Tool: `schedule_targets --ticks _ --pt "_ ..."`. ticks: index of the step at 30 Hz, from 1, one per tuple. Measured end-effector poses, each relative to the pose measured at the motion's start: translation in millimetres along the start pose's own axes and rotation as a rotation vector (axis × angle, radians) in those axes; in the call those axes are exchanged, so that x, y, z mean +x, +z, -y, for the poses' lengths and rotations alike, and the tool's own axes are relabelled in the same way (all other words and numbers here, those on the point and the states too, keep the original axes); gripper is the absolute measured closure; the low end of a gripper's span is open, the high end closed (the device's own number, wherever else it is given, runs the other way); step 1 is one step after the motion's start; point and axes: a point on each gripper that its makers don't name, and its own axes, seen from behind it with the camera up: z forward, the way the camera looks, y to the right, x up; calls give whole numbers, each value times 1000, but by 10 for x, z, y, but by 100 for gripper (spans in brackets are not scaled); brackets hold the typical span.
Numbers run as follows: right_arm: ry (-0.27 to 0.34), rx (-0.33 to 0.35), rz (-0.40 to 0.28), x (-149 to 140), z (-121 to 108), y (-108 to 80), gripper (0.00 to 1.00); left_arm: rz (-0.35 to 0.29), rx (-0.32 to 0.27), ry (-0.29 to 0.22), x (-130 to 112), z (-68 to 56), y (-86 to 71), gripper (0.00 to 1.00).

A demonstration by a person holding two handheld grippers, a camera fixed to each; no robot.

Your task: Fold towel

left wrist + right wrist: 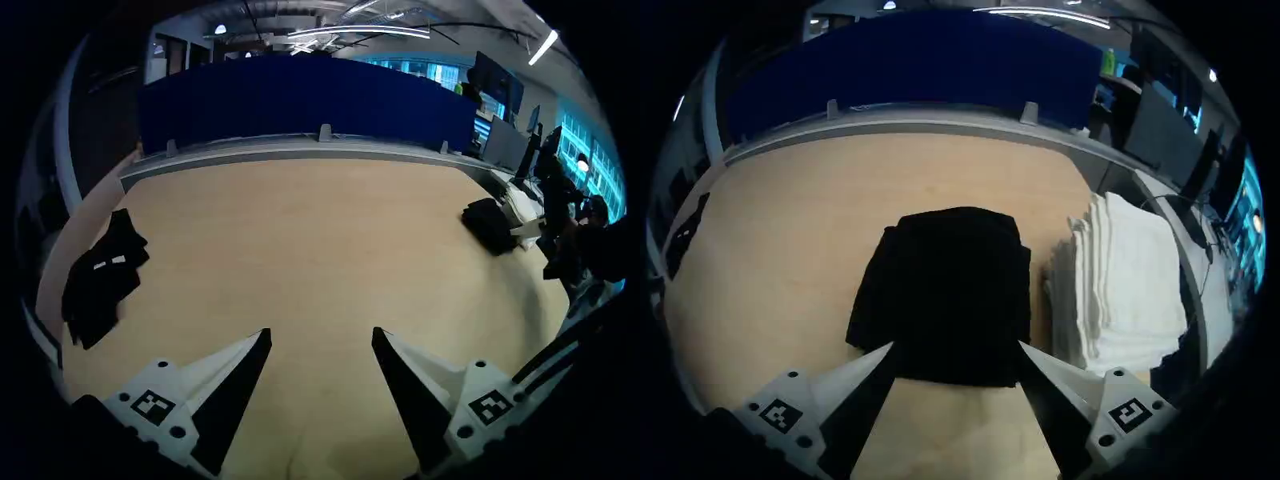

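One black towel [948, 292], folded, just ahead of right gripper [956, 348], near edge between its spread, empty jaws. Soft, light, limp by the look; pinch a corner. Left gripper [321, 330] likewise spread, over table [320, 232].

Pale wood table [320, 232] runs wide under my cameras. A grey rail [304, 148] lines its far edge, with small grey brackets standing on it. A dark blue partition [304, 100] stands just behind. I note strip lights [360, 32] overhead and dark monitors [496, 80] far right.
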Motion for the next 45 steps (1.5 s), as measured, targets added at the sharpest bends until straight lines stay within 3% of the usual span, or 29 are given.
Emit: schedule_targets --ticks 9,27,36,45 --pt "-1 9 1 36 102 81 0 -1 6 -5 -4 29 -7 7" --pt "26 5 50 -175 70 284 0 6 9 -3 -19 38 25 7" --pt "5 13 7 109 81 189 0 3 6 -7 16 39 29 7" --pt "8 16 -32 530 45 372 0 7 10 -4 20 46 44 7"
